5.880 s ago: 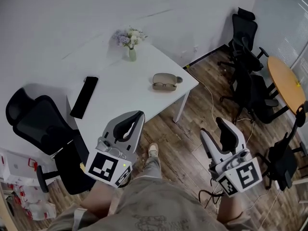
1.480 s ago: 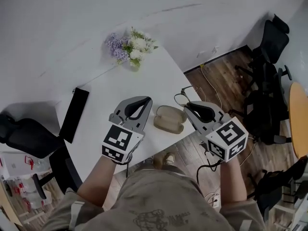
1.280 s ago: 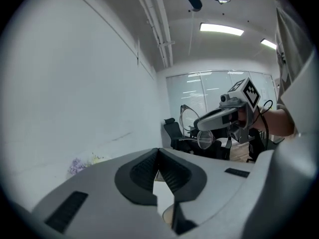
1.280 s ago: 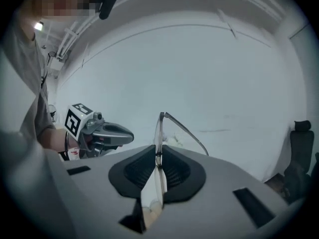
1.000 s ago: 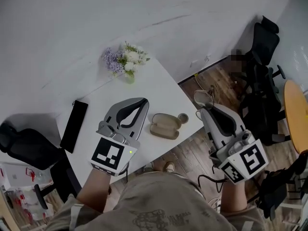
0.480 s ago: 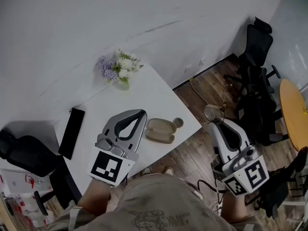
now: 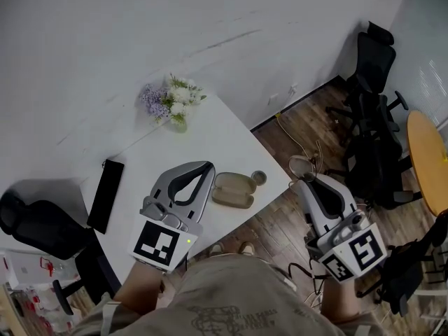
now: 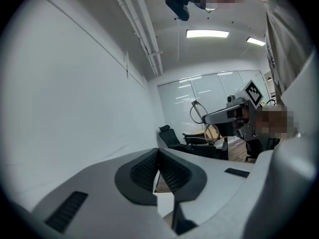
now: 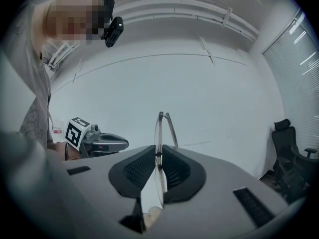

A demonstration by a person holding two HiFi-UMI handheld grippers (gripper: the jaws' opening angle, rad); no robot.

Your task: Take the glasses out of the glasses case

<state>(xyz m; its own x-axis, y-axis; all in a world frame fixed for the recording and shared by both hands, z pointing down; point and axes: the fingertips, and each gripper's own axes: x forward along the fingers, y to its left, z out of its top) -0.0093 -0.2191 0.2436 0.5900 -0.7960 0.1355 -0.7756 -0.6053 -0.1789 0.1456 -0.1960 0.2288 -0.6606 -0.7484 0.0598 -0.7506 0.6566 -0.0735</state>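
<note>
In the head view, the open case [image 7: 233, 189] lies near the front right corner of the white table [image 7: 210, 135], with a small round object [image 7: 259, 178] just beside it. The left gripper [image 7: 202, 167] hangs over the table just left of the case. A vase of flowers [image 7: 171, 103] stands at the far edge and a flat black object [image 7: 106, 196] lies well off to the left. The right gripper [image 7: 301, 183] is out past the table's edge above the wood floor [image 7: 276, 226]. The glasses [image 7: 302, 164] are at its tips, well apart from the case. Black chairs [image 7: 367, 110] crowd the right side beside a round table [image 7: 425, 152]. The left gripper view adds what the head view hides: its jaws are together with nothing in them, and beyond them the right gripper carries the glasses. The right gripper view shows its jaws clamped on the glasses frame, which stands edge-on, part above the pads and a lens below. The left gripper shows off to the left.
</note>
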